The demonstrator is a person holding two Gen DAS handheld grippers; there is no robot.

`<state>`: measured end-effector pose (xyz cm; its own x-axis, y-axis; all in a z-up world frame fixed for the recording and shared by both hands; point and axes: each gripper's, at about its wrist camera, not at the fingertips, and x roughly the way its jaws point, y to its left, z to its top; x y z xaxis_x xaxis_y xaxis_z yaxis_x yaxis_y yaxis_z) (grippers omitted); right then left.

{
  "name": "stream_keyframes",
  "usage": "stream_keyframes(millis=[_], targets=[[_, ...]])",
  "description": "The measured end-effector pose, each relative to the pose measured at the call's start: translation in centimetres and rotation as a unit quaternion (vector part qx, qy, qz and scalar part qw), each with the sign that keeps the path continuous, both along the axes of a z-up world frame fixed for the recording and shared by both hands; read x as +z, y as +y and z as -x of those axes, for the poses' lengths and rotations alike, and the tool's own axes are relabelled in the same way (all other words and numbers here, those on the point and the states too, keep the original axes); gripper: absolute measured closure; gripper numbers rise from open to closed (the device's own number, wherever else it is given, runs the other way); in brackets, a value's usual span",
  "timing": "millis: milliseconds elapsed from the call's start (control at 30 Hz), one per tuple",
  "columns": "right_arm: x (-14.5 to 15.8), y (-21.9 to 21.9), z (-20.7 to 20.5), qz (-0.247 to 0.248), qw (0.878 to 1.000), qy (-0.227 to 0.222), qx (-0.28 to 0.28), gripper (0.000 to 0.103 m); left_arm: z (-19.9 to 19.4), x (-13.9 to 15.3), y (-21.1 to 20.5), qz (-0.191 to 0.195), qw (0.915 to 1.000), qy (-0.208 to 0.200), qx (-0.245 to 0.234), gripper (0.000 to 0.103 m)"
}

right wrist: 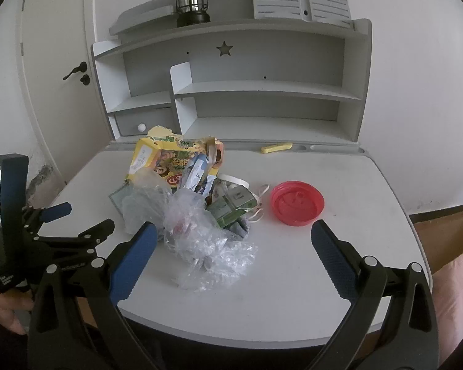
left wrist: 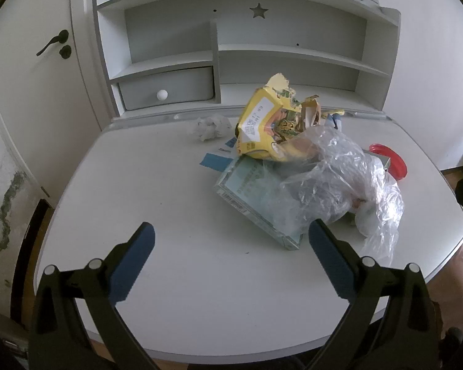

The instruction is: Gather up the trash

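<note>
Trash heaps on the desk — clear bag crumpled — both tools released.

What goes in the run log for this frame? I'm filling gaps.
left gripper: open, empty | right gripper: open, empty | trash pile: on desk, untouched | red lid: beside pile
</note>
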<state>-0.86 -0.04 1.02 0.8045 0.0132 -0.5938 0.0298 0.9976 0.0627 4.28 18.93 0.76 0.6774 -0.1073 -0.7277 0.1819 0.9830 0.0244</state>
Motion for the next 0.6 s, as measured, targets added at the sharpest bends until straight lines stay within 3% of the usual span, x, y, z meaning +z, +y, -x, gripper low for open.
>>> stream_keyframes(millis=[600], targets=[[0.3,0.0,0.06,-0.002,1.0,0.0,0.0,0.006,0.05,-0.28,0.08,0.006,1.0,-0.001,-0.001,0.007]])
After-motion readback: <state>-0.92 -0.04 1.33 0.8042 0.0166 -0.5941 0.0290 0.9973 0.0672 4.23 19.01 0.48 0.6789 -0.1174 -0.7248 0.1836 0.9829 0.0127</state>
